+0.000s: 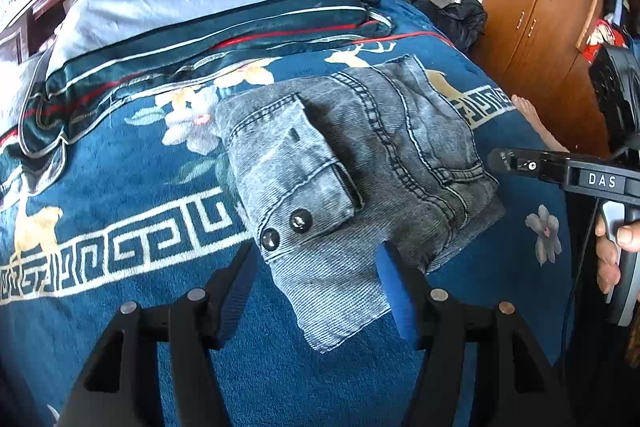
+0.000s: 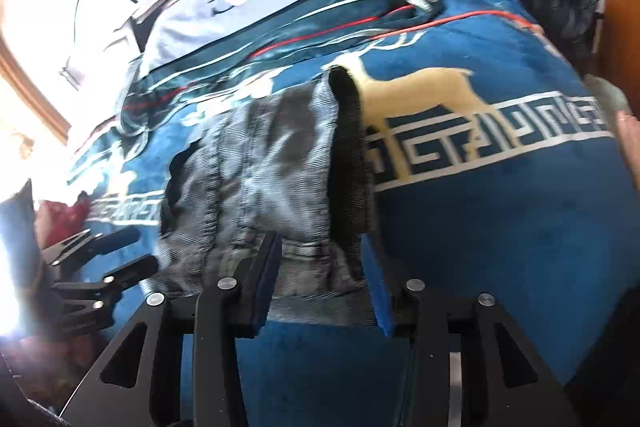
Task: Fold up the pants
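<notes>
- Two sets of fingers at the near edge of the pants (image 1: 348, 163), folded into a compact grey denim bundle on the blue bed (image 1: 120, 155), at about 12 o'clock from both wrist cameras.
- Left gripper (image 1: 316, 291): fingers parted fairly wide, nothing clamped; a loose corner of cloth lying in the gap, right-hand blue pad (image 1: 394, 291) touching or just over the denim, cannot tell which.
- Right gripper (image 2: 320, 279): fingers partly parted, straddling the folded near edge; cloth between them, pads apparently not pressing.
- Risk, judged: snagging the hem when pulling back with cloth between the pads, dragging the top layer open.
- Risk, judged: loose corner at 6 o'clock in the left view slipping out and spoiling the neat fold.
- Risk, judged: soft bedding letting the bundle shift or slump under any nudge.
</notes>
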{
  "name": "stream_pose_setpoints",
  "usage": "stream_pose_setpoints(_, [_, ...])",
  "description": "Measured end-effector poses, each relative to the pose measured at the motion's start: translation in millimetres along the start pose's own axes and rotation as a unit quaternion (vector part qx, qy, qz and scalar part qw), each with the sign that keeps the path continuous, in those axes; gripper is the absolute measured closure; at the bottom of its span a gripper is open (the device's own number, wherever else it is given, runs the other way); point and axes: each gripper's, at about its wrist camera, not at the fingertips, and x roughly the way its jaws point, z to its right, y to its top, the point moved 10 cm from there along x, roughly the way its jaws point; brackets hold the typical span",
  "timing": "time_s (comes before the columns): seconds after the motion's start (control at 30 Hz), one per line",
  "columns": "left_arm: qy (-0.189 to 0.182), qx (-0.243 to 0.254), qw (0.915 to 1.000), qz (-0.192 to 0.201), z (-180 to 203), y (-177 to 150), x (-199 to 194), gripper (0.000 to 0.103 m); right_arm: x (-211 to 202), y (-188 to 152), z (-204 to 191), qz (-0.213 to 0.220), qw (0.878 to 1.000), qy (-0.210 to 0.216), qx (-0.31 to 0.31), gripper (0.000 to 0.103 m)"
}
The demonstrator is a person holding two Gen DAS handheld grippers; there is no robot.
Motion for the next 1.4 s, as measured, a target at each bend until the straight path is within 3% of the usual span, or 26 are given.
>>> stream_pose_setpoints(0.03, [0.001,0.003,1.0000,-0.004,1.6,-0.9,2.8,0.039,4.1,-1.7,-3.4,-0.005,1.000,0.004,-0.005,0.054])
stream_pose_setpoints(0.13, [-0.004,-0.002,0.9993,-0.037,6.4,-10.3,19.9,0.039,24.0,-9.5,-14.4,-0.027,0.999,0.005,-0.032,0.054])
stream_pose_setpoints(0.17, [-0.008,-0.008,0.9989,-0.046,6.8,-14.0,24.8,0.039,30.8,-14.1,-17.1,-0.034,0.998,-0.003,-0.043,0.071])
stream_pose_setpoints(0.2, [-0.010,-0.014,0.9986,-0.049,6.6,-16.6,28.3,0.039,37.1,-18.4,-18.2,-0.042,0.997,-0.016,-0.057,0.082])
stream_pose_setpoints(0.27, [-0.009,-0.013,0.9989,-0.044,7.9,-18.1,26.7,0.039,42.4,-25.2,-17.7,-0.051,0.995,-0.038,-0.074,0.088])
stream_pose_setpoints(0.43, [-0.026,-0.014,0.9987,-0.041,8.3,-20.8,24.3,0.039,14.4,-22.0,-17.8,-0.021,0.997,-0.040,-0.062,0.090])
stream_pose_setpoints(0.57, [-0.024,0.005,0.9983,-0.052,14.7,-24.5,31.0,0.035,38.7,-38.9,-2.9,-0.067,0.992,-0.079,-0.065,0.090])
stream_pose_setpoints(0.73, [-0.035,-0.017,0.9985,-0.038,10.3,-20.6,19.5,0.035,44.6,-39.6,-4.8,-0.075,0.988,-0.106,-0.082,0.089])
stream_pose_setpoints(0.8, [-0.036,-0.031,0.9985,-0.027,3.1,-15.4,9.5,0.031,37.2,-36.9,-7.0,-0.064,0.991,-0.084,-0.076,0.086])
stream_pose_setpoints(0.9, [-0.018,-0.037,0.9991,-0.007,-11.6,-6.6,-5.7,0.016,21.0,-28.6,-8.1,-0.041,0.996,-0.056,-0.061,0.073])
stream_pose_setpoints(0.93, [-0.015,-0.040,0.9991,-0.003,-16.7,-4.2,-8.8,0.014,15.9,-23.8,-8.5,-0.030,0.996,-0.057,-0.061,0.062])
stream_pose_setpoints(0.97, [-0.014,-0.045,0.9989,-0.003,-21.2,-2.3,-9.6,0.013,11.5,-20.9,-10.7,-0.019,0.996,-0.061,-0.062,0.044])
stream_pose_setpoints(1.03, [-0.012,-0.061,0.9980,-0.007,-32.3,0.8,-7.3,0.012,3.3,-9.7,-11.9,0.007,0.996,-0.066,-0.062,0.030])
stream_pose_setpoints(1.13, [-0.024,-0.098,0.9948,-0.015,-44.1,1.9,-0.7,0.012,1.8,2.5,-8.1,0.018,0.997,-0.057,-0.045,0.026])
stream_pose_setpoints(1.4, [-0.069,-0.207,0.9752,-0.035,-58.3,9.8,31.2,0.012,35.0,-5.9,16.7,-0.025,0.997,0.020,0.065,0.025])
